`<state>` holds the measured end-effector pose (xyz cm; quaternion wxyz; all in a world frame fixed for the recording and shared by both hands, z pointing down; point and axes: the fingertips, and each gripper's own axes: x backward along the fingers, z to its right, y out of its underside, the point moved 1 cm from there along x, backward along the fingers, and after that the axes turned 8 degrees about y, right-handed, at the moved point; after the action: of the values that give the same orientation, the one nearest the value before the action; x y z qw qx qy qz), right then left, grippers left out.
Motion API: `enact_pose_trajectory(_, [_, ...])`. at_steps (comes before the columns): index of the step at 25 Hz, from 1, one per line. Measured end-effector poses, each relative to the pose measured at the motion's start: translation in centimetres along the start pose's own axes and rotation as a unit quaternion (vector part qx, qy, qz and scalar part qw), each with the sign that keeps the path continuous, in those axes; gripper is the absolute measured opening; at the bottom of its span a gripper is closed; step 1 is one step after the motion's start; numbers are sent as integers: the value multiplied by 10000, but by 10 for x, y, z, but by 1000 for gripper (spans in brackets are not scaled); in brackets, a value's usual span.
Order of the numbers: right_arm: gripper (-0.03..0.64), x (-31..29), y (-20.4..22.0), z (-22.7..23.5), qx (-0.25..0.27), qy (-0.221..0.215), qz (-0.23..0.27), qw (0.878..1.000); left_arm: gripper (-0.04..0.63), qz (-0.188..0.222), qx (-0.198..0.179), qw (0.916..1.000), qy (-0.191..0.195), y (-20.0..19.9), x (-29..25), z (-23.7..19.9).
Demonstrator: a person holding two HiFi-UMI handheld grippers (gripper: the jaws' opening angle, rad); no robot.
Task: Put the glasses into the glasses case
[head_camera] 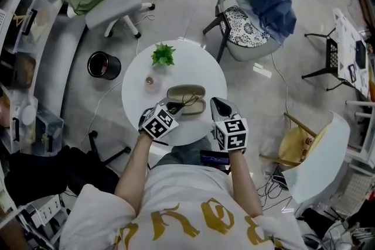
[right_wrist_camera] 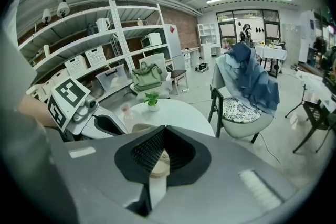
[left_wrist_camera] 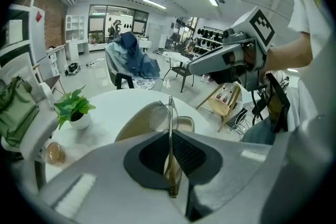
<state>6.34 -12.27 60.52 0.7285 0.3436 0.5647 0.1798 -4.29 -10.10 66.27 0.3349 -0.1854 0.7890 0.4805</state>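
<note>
Both grippers clenched: L gripper point(left_wrist_camera: 169, 136) on glasses point(left_wrist_camera: 159, 118) at open case point(head_camera: 186, 92), R gripper point(right_wrist_camera: 165, 128) empty.

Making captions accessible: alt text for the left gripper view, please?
The left gripper pinches thin-framed glasses between its shut jaws, over an open tan glasses case on a round white table. A potted plant stands left; the right gripper hovers upper right.

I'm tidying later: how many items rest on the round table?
3: potted plant at far edge, small jar nearer, open glasses case nearest. The left claw holds the glasses.
</note>
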Motion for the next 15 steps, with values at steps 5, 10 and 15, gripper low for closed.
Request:
enact_pose_trajectory(5, [24,-8,-2,6,53,-31,-80,9999,17,-243,-69,9997,62,5,-11,-3])
enact_pose_trajectory(10, [24,-16,3,17,2,-23,-207,9998,17,-505,-223,9984,135,7,-24,-6])
enact_pose_trajectory(15, [25,-21,5,26,-77,6,-307,9995,17,-645,-257,9975,132,5,-31,-16])
